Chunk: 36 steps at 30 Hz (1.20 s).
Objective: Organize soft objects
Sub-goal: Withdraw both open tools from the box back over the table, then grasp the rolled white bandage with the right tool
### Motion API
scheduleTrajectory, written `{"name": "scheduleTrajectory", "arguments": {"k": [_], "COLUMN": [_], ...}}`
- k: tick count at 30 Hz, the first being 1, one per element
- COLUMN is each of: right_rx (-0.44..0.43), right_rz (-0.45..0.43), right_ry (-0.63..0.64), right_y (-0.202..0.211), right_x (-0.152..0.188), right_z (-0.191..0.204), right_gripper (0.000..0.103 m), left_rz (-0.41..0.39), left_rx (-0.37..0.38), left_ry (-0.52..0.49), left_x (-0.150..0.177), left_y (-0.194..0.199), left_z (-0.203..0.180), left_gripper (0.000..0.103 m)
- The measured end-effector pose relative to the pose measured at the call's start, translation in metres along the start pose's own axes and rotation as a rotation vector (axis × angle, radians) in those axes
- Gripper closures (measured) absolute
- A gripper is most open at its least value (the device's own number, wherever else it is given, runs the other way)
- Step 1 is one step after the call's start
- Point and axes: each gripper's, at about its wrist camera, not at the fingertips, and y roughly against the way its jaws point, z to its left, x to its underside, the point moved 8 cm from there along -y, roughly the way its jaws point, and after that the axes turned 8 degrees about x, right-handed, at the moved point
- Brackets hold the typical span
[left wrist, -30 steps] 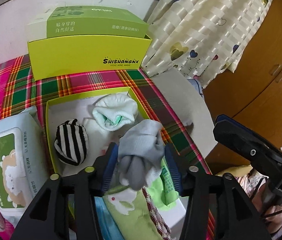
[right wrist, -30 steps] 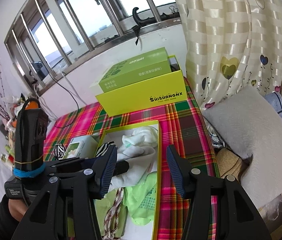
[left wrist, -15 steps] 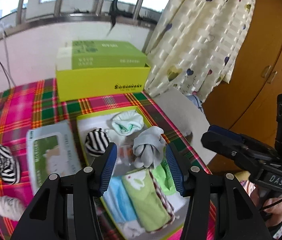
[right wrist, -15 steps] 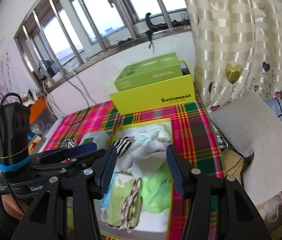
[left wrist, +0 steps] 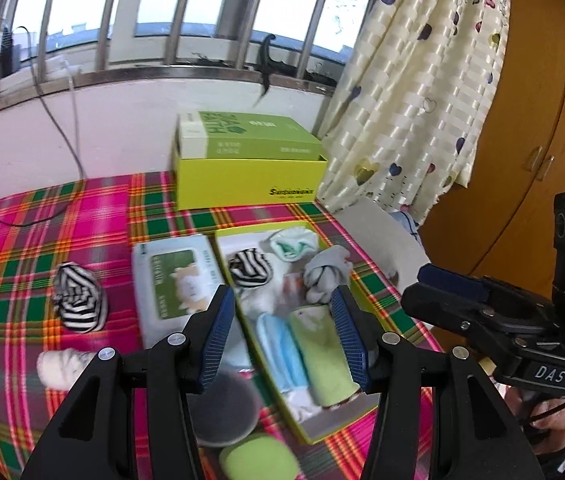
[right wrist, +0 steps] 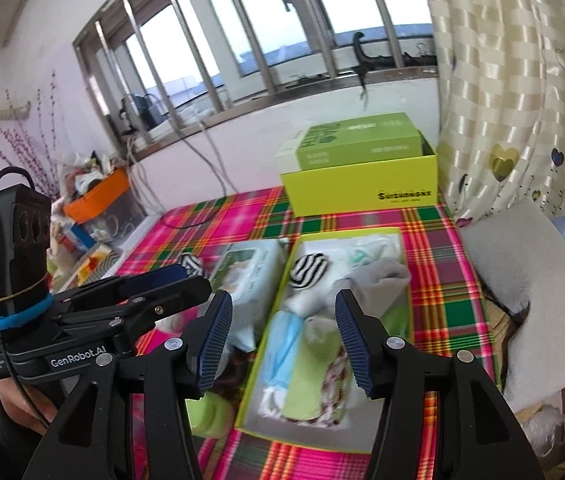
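Observation:
A yellow-green open tray box (left wrist: 227, 240) (right wrist: 402, 264) lies on the plaid table. In it are a grey sock bundle (left wrist: 326, 274) (right wrist: 382, 276), a striped sock ball (left wrist: 248, 268) (right wrist: 308, 266), a white-green sock (left wrist: 292, 242), and folded blue (left wrist: 278, 344) and green (left wrist: 324, 346) cloths. A second striped sock (left wrist: 78, 302) and a white sock (left wrist: 60, 364) lie on the cloth at left. My left gripper (left wrist: 282, 336) is open and empty, raised above the box. My right gripper (right wrist: 282, 332) is open and empty, above the box's near end.
A wet-wipes pack (left wrist: 174, 280) lies left of the box. A large yellow-green box (left wrist: 250, 176) stands at the back. A grey round object (left wrist: 222, 408) and a green one (left wrist: 258, 460) sit near the front edge. A grey cushion (right wrist: 522, 280) and a curtain (left wrist: 410, 92) are at right.
My left gripper let go of the grey sock bundle in the box, opened, and pulled back and up. The right gripper also rose and drew back.

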Motion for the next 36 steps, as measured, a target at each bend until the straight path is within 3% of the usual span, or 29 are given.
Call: {"name": "scheduleTrajectory", "arguments": {"k": [10,36], "right_rx": [-0.029,-0.070], "right_rz": [0.012,0.063], "right_ry": [0.051,0.129], "right_y": [0.002,-0.021], "right_x": [0.008,0.023], "right_z": [0.035,0.090], "right_gripper": [0.049,0.049], "left_rz": [-0.037,-0.047], "left_rx": [-0.044,-0.106], "left_ry": [0.010,0.086], "left_x": [0.016,0.044], "left_y": [0.028,0.048], "left_z": [0.018,0.078], "left_gripper": [0.051,0.051]}}
